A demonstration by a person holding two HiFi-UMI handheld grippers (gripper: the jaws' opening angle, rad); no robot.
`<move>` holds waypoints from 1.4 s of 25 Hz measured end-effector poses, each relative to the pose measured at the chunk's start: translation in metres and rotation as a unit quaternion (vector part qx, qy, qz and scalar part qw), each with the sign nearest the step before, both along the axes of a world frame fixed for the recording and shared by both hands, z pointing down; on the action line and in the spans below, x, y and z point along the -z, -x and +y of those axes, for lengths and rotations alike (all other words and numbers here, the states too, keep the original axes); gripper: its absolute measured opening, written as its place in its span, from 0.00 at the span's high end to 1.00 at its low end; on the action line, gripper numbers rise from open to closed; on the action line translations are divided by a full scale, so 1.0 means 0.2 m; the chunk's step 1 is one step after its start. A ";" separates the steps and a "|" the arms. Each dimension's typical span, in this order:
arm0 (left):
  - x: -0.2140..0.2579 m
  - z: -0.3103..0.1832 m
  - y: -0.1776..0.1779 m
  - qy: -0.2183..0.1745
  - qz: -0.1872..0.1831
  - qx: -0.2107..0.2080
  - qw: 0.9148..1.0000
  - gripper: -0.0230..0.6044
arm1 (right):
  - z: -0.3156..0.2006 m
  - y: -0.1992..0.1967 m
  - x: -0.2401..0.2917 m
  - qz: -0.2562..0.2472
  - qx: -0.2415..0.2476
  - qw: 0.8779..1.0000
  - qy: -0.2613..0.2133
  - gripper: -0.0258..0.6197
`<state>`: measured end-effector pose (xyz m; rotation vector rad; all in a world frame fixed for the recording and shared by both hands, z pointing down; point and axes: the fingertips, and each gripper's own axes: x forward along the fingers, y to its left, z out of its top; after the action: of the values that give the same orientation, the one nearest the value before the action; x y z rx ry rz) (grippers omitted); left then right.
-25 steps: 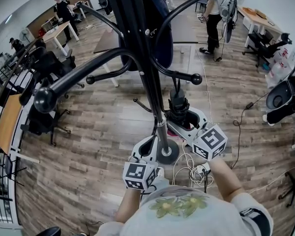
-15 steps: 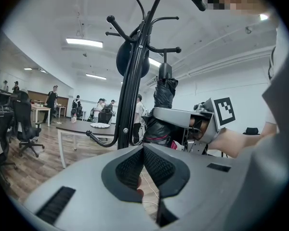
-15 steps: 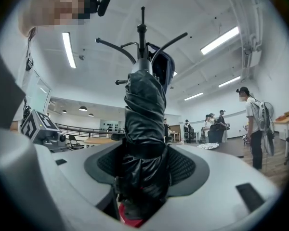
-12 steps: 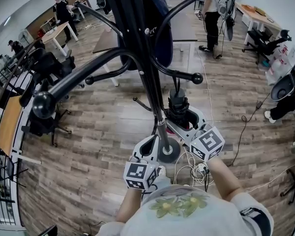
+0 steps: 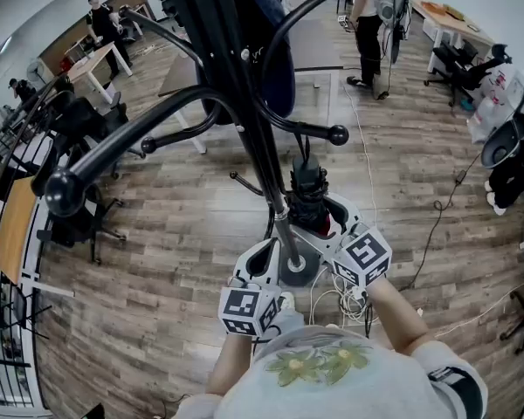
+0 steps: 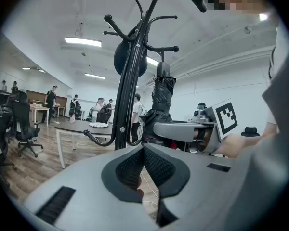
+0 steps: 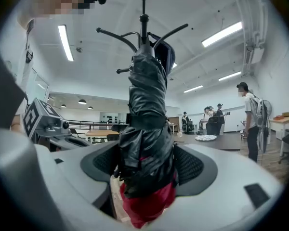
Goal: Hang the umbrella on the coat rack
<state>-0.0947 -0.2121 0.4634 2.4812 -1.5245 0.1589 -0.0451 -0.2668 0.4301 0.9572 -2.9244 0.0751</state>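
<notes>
Right gripper view: the right gripper (image 7: 147,172) has just been spreading its jaws. They now stand wide, with the folded black-and-red umbrella (image 7: 145,124) upright between pads that look eased off it. I read that as the let-go, leaving the umbrella just right of the coat rack (image 5: 244,103) pole, under a knobbed hook (image 5: 336,134). The left gripper (image 6: 143,162) is pressed together on nothing. Whether any loop has caught the hook cannot be made out.
</notes>
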 end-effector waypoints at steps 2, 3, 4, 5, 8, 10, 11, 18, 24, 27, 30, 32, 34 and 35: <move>0.00 0.00 0.00 0.000 0.001 -0.001 1.000 0.96 | 0.02 -0.01 0.00 0.000 0.002 1.000 0.002 0.43; 0.01 0.00 -0.01 -0.001 0.001 -0.002 1.000 0.96 | 0.04 -0.02 0.00 -0.001 0.002 1.000 0.004 0.43; 0.01 0.01 -0.02 -0.003 0.002 -0.002 1.000 0.96 | 0.06 -0.03 0.00 -0.002 0.003 1.000 0.006 0.43; 0.02 0.01 -0.02 -0.004 0.002 -0.003 1.000 0.96 | 0.08 -0.04 0.01 -0.003 0.004 1.000 0.007 0.43; 0.03 0.03 -0.03 -0.007 0.003 -0.004 1.000 0.96 | 0.14 -0.06 0.01 -0.006 0.013 1.000 0.015 0.42; 0.03 0.03 -0.03 -0.008 0.003 -0.005 1.000 0.96 | 0.17 -0.08 0.01 -0.006 0.015 1.000 0.021 0.42; 0.04 0.04 -0.03 -0.008 0.003 -0.006 1.000 0.96 | 0.19 -0.09 0.01 -0.007 0.015 1.000 0.023 0.42; 0.06 0.07 -0.08 -0.017 0.002 -0.016 1.000 0.96 | 0.26 -0.18 0.06 -0.037 0.001 0.999 0.016 0.47; 0.10 0.08 -0.14 -0.023 0.003 -0.028 0.999 0.96 | 0.30 -0.23 0.12 -0.048 -0.014 0.999 -0.009 0.74; 0.12 0.10 -0.17 -0.024 0.002 -0.035 0.999 0.96 | 0.31 -0.28 0.14 -0.056 -0.034 0.998 -0.012 0.95; 0.12 0.13 -0.20 -0.023 0.004 -0.039 0.999 0.96 | 0.35 -0.30 0.15 -0.062 -0.036 0.997 -0.005 0.95; 0.12 0.14 -0.21 -0.025 0.005 -0.042 0.999 0.96 | 0.37 -0.31 0.15 -0.068 -0.037 0.997 -0.002 0.95; 0.13 0.16 -0.23 -0.027 0.007 -0.043 0.999 0.96 | 0.40 -0.32 0.16 -0.080 -0.037 0.996 0.001 0.95; 0.13 0.17 -0.23 -0.028 0.008 -0.043 0.999 0.96 | 0.41 -0.33 0.16 -0.086 -0.037 0.996 0.002 0.95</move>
<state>-0.0478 -0.1785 0.4369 2.5868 -1.4344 0.1113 0.0209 -0.1845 0.3973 1.1117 -3.0410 0.1754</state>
